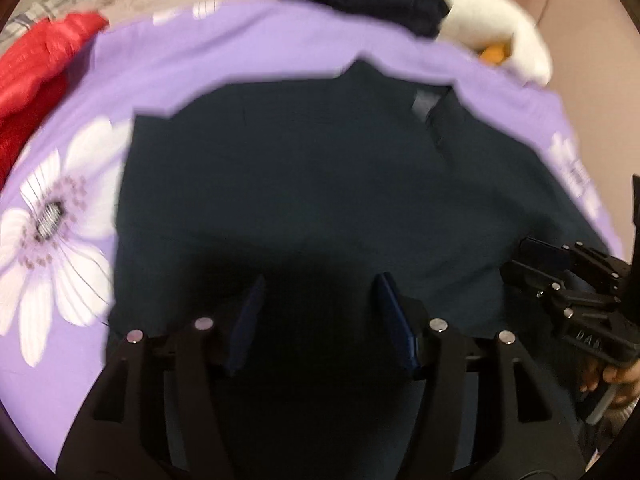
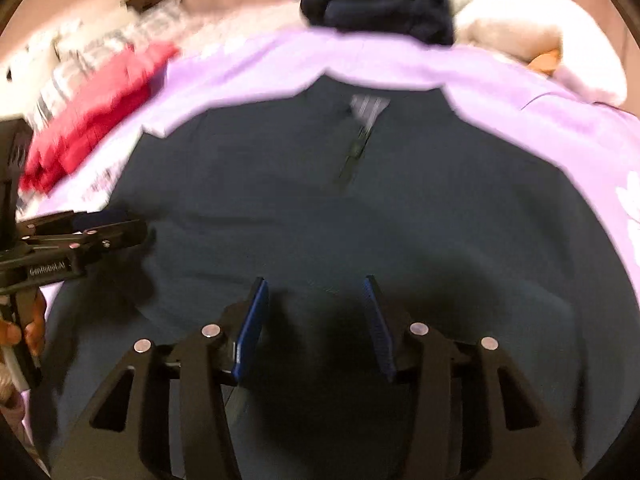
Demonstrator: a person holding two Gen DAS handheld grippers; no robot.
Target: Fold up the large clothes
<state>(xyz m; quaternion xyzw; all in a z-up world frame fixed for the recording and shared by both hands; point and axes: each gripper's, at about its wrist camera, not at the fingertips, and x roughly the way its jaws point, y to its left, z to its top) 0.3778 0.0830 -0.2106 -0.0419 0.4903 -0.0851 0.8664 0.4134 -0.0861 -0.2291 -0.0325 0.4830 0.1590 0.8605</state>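
Dark garment [image 1: 304,184] lies flat on the purple bedsheet [image 1: 248,48]. Left claw [image 1: 320,292] and right claw [image 2: 316,296] hover above it, both part open, gripping nothing.

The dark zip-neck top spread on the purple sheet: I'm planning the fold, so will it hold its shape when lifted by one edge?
Probably not. The dark top lies flat with soft creases, so it likely droops from any pinch. It looks light. Both the left gripper and the right gripper hover open above it.

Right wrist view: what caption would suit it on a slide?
Right gripper open above a dark garment spread on a purple floral sheet, left gripper alongside.
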